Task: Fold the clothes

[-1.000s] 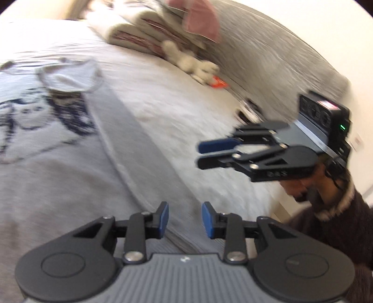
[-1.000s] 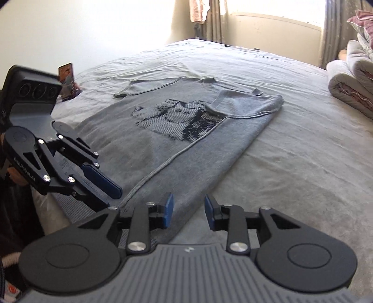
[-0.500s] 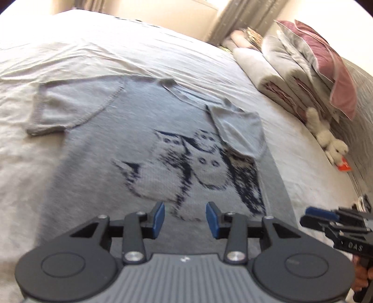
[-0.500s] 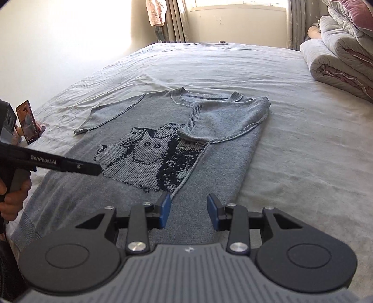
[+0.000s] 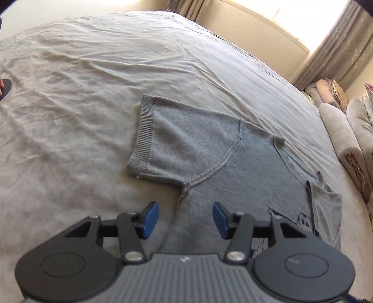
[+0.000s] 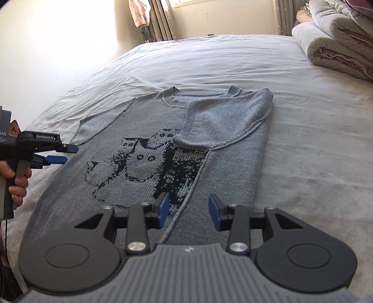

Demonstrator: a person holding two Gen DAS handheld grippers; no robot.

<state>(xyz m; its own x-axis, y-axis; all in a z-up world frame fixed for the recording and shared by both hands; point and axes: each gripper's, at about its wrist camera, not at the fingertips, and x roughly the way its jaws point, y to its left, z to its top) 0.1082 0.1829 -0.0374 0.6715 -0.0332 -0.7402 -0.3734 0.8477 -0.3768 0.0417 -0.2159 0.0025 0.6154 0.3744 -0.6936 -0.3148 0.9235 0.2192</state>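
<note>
bed (image 6: 314, 130) under sweater (image 6: 223, 121); left gripper (image 5: 183, 219), right gripper (image 6: 188, 211) wide, empty.

Bedroom: bed (image 6: 303, 121), curtained window (image 6: 163, 21).

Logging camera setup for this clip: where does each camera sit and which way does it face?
Left wrist: on the left gripper, over the sweater, facing its flat sleeve; open fingers only.
Right wrist: on the right gripper, facing up the bed; shows the left gripper and hand.
Shared: sweater, bed.
</note>
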